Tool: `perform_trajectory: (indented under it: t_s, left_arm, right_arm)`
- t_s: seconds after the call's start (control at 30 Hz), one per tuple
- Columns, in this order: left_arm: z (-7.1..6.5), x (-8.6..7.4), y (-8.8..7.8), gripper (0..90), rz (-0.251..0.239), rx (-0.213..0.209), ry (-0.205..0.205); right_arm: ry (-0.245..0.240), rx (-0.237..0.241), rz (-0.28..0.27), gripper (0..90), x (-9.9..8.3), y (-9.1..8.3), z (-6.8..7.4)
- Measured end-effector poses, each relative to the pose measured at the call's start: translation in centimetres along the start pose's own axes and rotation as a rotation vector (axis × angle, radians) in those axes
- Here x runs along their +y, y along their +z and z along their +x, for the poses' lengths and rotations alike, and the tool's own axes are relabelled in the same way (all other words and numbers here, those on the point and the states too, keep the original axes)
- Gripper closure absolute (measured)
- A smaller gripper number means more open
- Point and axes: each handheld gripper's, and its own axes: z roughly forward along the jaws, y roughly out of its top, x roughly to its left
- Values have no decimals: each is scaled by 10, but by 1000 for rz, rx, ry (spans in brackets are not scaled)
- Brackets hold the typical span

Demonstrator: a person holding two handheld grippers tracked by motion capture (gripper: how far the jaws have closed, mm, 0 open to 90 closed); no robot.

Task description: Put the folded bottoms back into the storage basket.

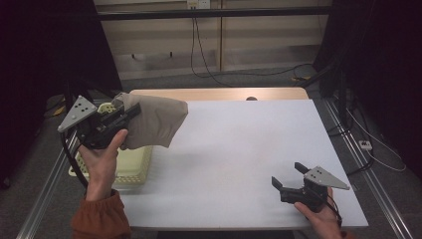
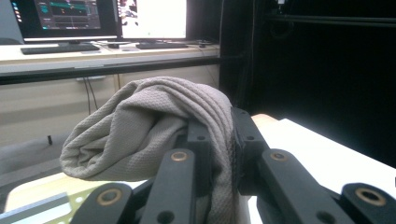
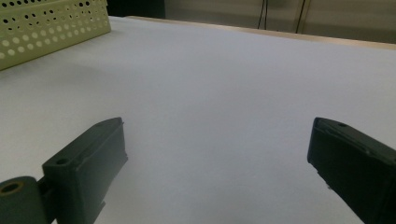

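Note:
A beige-grey cloth (image 1: 154, 122) hangs bunched in the air over the table's left edge, above a pale yellow basket (image 1: 132, 164). My left gripper (image 1: 130, 113) is shut on the cloth, its black jaws pinching a fold. In the left gripper view the cloth (image 2: 140, 130) drapes over and between the jaws, and my left gripper (image 2: 219, 140) clamps it near the right side. My right gripper (image 1: 287, 175) rests low at the table's front right, open, with nothing between its jaws. In the right gripper view my right gripper (image 3: 217, 154) frames bare white table.
The white table (image 1: 239, 144) has a wooden strip along its far edge. The perforated basket (image 3: 51, 23) stands at the left edge. Cables run on the floor behind and at the right. Monitors and keyboards (image 2: 60, 46) sit on a desk beyond.

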Motion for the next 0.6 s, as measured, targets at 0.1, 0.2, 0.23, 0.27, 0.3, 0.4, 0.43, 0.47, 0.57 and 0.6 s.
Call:
perform_trajectory:
  t_s: [0.1, 0.2, 0.23, 0.27, 0.3, 0.4, 0.43, 0.47, 0.57, 0.6]
  left_arm:
    - [3, 3, -5, 805, 1, 11, -2]
    - [4, 4, -11, 805, 17, 29, 18]
    - [4, 3, -14, 805, 9, 31, 10]
    - [6, 2, -16, 805, 0, 30, 6]
    - [7, 1, -18, 805, -1, 31, 1]
    - [12, 0, -22, 805, 5, 35, -6]
    - [13, 0, -23, 805, 7, 38, -7]
    - [14, 0, -25, 805, 8, 42, -8]
    - [17, 1, -29, 805, 2, 54, -10]
    - [18, 2, -31, 805, 0, 57, -13]
  right_arm:
    - [-2, 0, 2, 40, 0, 0, -1]
    - [0, -1, 5, 40, -1, 0, -1]
    - [1, -1, 5, 40, -1, 0, -1]
    - [1, -3, 5, 40, -1, 0, -1]
    - [0, -4, 4, 40, 0, 1, -1]
    - [-1, -2, 3, 40, 0, 1, 0]
    - [-2, -2, 4, 40, 0, 1, 0]
    - [1, -2, 1, 40, 0, 0, 0]
    - [3, -1, 1, 40, 0, 0, -1]
    - [4, 0, 0, 40, 0, 0, -1]
